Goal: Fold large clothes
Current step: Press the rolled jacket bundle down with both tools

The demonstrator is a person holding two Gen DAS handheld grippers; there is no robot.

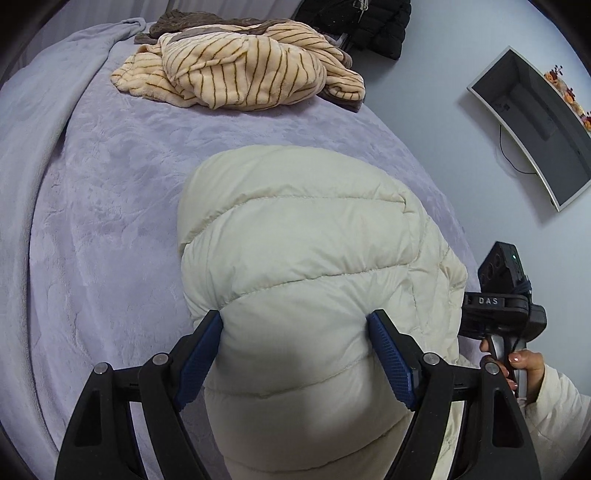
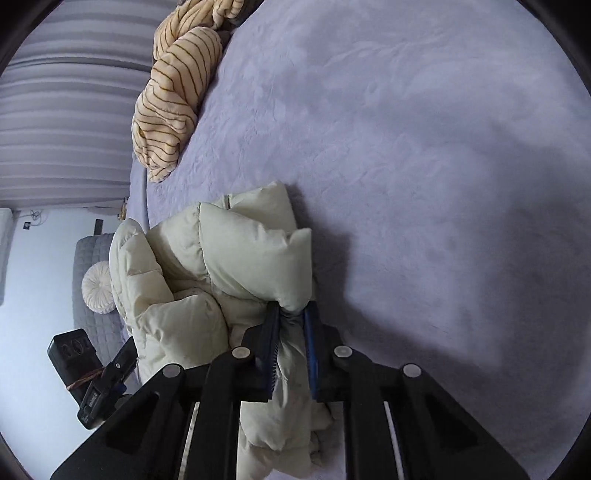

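One cream puffer jacket (image 1: pixel 303 258) bunched in a thick roll on the lavender bedspread (image 1: pixel 110 206), near the bed's edge. Two grippers at work, both on that one jacket. Left gripper (image 1: pixel 295 328): blue pads (image 1: pixel 201 354) wide apart yet pressed into either side of a fat quilted fold, dimpling it — clamped on the jacket. Right gripper (image 2: pixel 291 314): pads nearly together, pinching a thin edge of the jacket's fabric between them, with puffed panels bulging just beyond the tips. Farther from the jacket, at the far end of the bedspread, one crumpled striped fleece garment (image 1: pixel 243 70), cream with brown lines, atop one brown piece (image 1: pixel 177 22). Beyond that pile, one black padded coat (image 1: pixel 369 22) hanging against the wall. To the jacket's right in the left wrist view, one grey-framed monitor (image 1: pixel 535 129) off the bed — and one hand (image 1: pixel 517 365) in a cream sleeve on the right gripper's handle. In the right wrist view, one grey quilted chair (image 2: pixel 92 280) with one round white cushion (image 2: pixel 96 284) beside the jacket's left.
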